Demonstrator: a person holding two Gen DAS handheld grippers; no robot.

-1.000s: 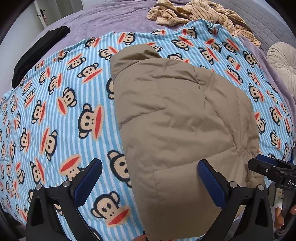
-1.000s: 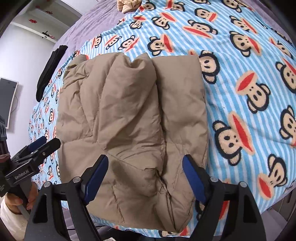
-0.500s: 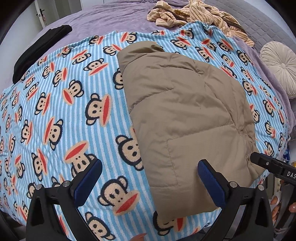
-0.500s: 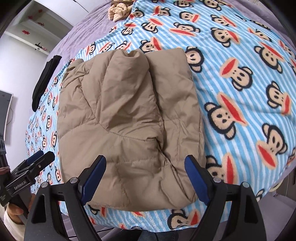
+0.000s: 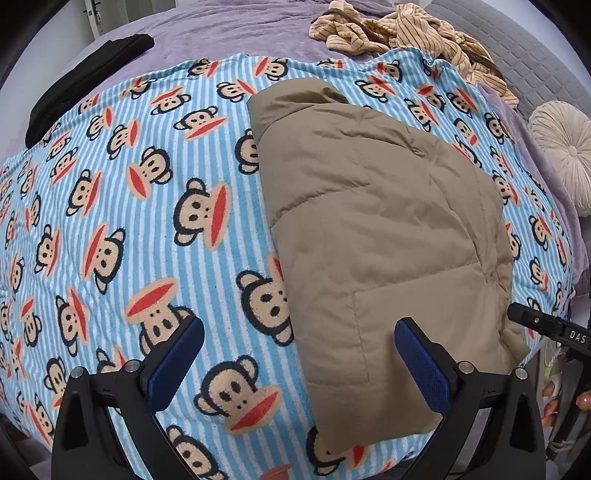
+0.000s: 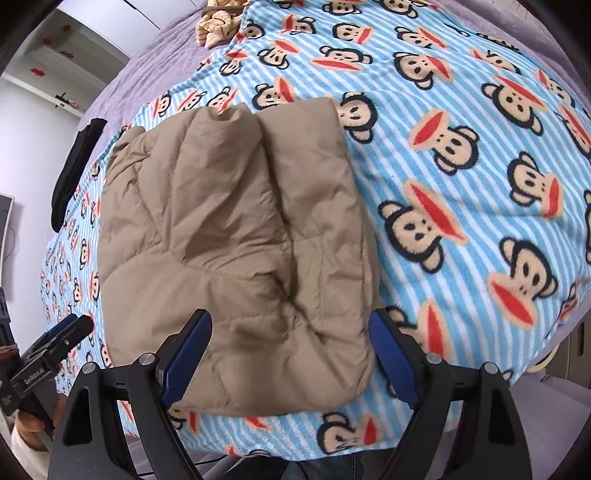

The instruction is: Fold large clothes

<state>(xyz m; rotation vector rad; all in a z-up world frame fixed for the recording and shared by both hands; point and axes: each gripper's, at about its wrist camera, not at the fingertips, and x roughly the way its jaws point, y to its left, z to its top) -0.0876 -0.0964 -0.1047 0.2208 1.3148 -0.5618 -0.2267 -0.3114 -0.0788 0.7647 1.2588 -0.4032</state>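
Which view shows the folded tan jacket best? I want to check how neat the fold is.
The right wrist view: the jacket sits nearly centred there, all its edges and both padded folds visible on the striped blanket. The left wrist view shows the jacket flatter and off to the right, its near corner behind a tool finger.

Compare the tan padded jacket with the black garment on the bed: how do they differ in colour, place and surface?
The tan padded jacket is light brown; the black garment is black. The jacket lies folded on the monkey-print blanket, near the bed's front edge; the black garment lies farther back, mostly on the purple cover. The jacket looks puffy with stitched seams; the black garment looks flat and narrow. Neither is held by any tongs.
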